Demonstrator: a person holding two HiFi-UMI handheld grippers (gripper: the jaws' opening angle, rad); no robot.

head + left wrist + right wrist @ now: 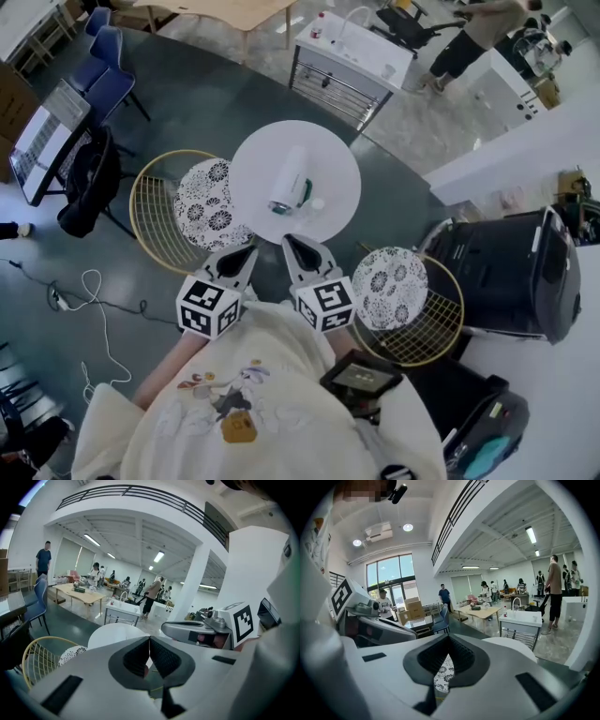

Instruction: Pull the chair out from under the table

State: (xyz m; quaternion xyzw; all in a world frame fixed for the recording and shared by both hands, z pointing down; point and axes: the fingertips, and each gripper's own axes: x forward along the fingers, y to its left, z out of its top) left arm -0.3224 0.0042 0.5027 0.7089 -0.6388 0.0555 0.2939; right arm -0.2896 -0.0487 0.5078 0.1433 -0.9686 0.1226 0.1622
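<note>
Both claws, left gripper [250, 253] & right gripper [292, 243], are shut w/ nothing held. The chair [153, 214] is tucked partly under the table [333, 155], on its left. If yanked hard, the table could be bumped & the white tube [285, 184] rolled off.

Cream shirt [281, 375] with cartoon print

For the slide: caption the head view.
Shut left gripper and shut right gripper near white table between two wire chairs.
</note>
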